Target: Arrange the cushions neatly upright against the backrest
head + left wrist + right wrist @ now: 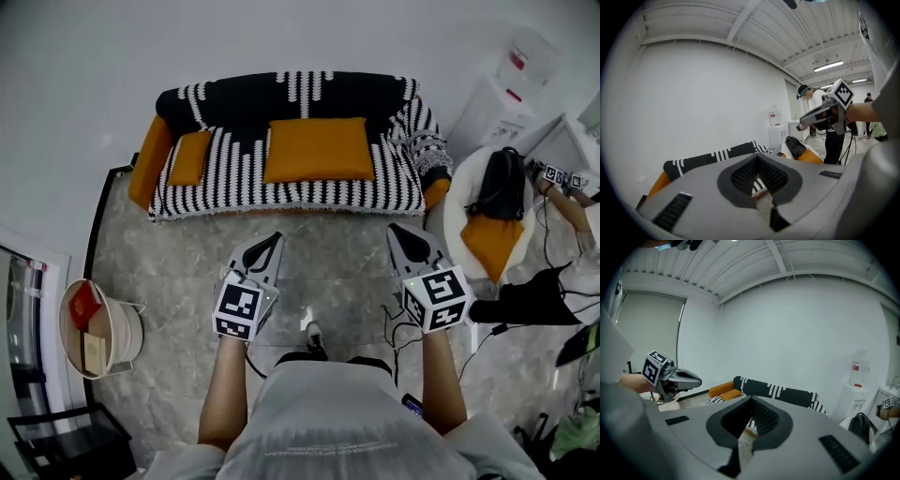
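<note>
An orange sofa (148,164) under a black-and-white striped throw (309,183) stands against the far wall. A large orange cushion (319,150) lies flat on the middle of the seat. A smaller orange cushion (190,157) lies flat at the seat's left end. My left gripper (274,239) and right gripper (396,229) are both shut and empty, held side by side over the floor in front of the sofa, short of its front edge. The sofa's backrest (712,157) shows past the left jaws, and the backrest (776,391) shows past the right jaws.
A white beanbag chair (487,230) with a black bag (500,183) and an orange cushion (492,239) stands right of the sofa. A white bin (103,328) stands at the left. Cables (525,300) lie on the floor at the right. Another person (829,131) stands beyond.
</note>
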Demonstrator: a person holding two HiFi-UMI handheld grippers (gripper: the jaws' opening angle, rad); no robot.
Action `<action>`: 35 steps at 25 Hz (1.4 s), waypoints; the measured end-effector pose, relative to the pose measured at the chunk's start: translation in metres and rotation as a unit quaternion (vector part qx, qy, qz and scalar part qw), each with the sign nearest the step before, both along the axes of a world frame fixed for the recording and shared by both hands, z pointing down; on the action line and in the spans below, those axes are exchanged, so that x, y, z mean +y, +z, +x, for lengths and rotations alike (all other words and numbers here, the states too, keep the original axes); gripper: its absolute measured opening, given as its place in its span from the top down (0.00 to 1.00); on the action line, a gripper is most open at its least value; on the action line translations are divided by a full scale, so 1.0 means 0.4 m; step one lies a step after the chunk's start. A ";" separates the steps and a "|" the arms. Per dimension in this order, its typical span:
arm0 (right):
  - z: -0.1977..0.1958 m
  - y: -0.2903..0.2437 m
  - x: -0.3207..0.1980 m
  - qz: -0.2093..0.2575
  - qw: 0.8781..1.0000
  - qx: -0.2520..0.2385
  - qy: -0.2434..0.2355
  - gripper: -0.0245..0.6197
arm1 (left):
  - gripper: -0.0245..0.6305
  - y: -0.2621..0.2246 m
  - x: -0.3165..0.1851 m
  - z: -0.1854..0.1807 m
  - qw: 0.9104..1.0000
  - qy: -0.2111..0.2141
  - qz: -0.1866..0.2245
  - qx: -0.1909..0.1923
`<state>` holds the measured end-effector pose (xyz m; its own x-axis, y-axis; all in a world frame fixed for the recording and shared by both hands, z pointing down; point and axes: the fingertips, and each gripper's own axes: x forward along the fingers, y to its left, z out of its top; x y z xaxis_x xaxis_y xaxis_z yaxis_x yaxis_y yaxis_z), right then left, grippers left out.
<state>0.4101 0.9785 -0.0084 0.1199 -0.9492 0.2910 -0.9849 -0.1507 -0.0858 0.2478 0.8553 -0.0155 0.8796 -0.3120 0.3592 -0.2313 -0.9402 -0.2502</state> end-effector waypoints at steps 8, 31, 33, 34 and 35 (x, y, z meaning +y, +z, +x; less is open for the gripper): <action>0.065 -0.006 -0.084 0.002 1.000 -0.001 0.009 0.97 | 0.95 0.008 -0.101 0.049 1.000 -0.010 -0.009 0.004; 0.540 0.087 -0.420 -0.010 0.999 -0.027 -0.045 0.97 | 0.95 0.083 -0.424 0.458 0.998 -0.050 -0.011 -0.034; 0.586 0.096 -0.438 -0.013 0.998 -0.027 -0.046 0.97 | 0.95 0.093 -0.440 0.497 0.998 -0.051 -0.010 -0.042; 0.609 0.101 -0.447 -0.015 0.999 -0.027 -0.045 0.97 | 0.95 0.097 -0.447 0.513 0.998 -0.052 -0.009 -0.046; 0.632 0.107 -0.458 -0.018 0.999 -0.026 -0.044 0.97 | 0.95 0.100 -0.455 0.529 0.997 -0.053 -0.009 -0.048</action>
<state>0.6629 0.7955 0.0342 0.0210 -0.9445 0.3280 -0.9887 -0.0684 -0.1336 0.4594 0.6732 0.0244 0.8027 -0.3951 0.4466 -0.3060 -0.9158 -0.2602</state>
